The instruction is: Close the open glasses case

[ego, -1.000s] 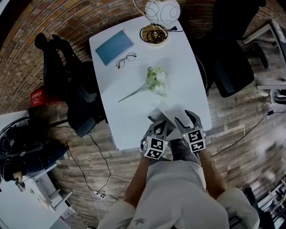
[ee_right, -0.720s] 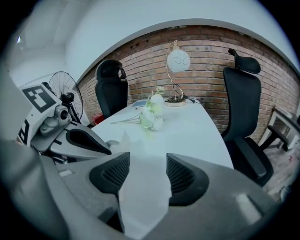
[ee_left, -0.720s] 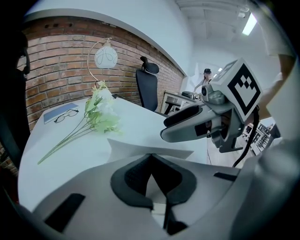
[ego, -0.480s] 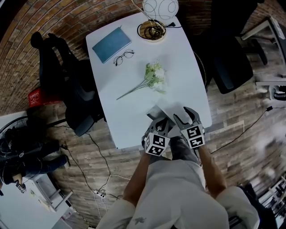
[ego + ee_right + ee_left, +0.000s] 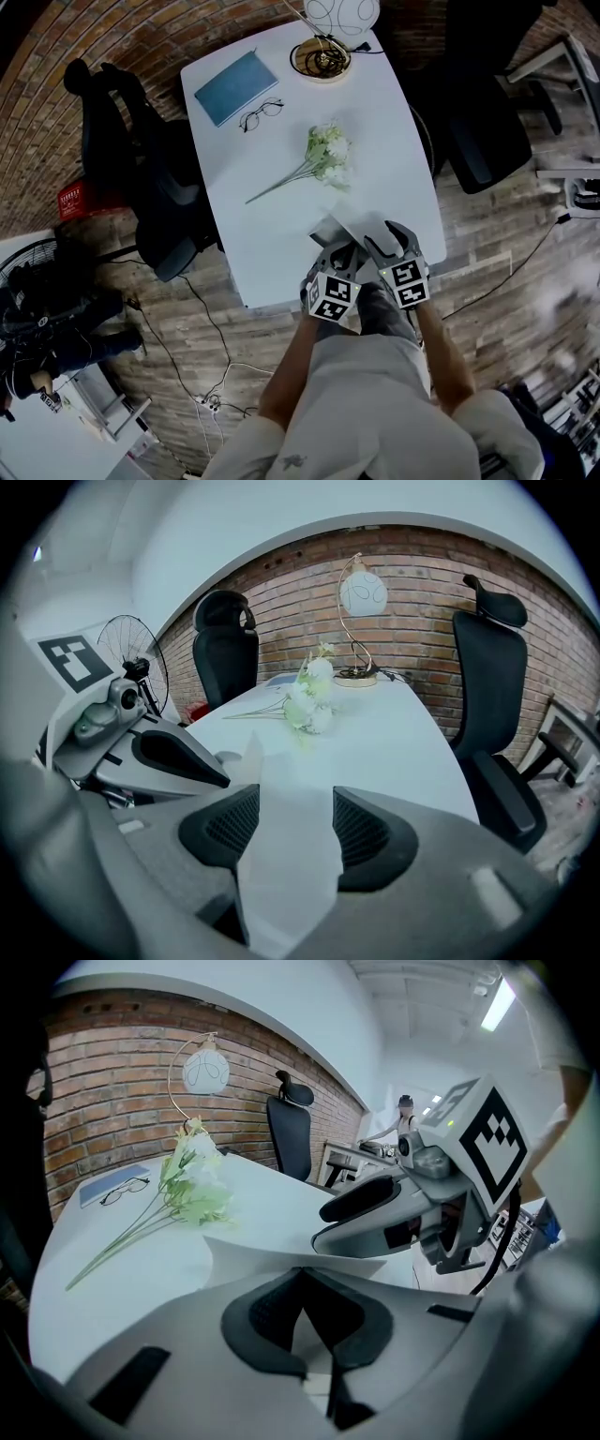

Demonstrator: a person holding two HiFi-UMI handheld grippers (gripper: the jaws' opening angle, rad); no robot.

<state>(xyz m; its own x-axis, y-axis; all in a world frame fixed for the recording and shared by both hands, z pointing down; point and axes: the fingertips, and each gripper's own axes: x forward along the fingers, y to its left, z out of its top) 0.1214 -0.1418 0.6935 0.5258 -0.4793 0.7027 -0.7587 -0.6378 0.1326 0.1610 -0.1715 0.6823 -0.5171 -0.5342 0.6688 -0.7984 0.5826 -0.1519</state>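
Though mostly hidden, the glasses case [image 5: 329,228] is pinched by left gripper [image 5: 339,254] and right gripper [image 5: 390,242] fingers.

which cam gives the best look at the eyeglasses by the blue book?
Head view: the eyeglasses lie whole and unobstructed beside the blue book. Left gripper view shows them small and far off. In the right gripper view they can't be made out.

An office: swivel chairs [image 5: 487,141] beside a white desk [image 5: 375,122], brick wall [image 5: 422,583].
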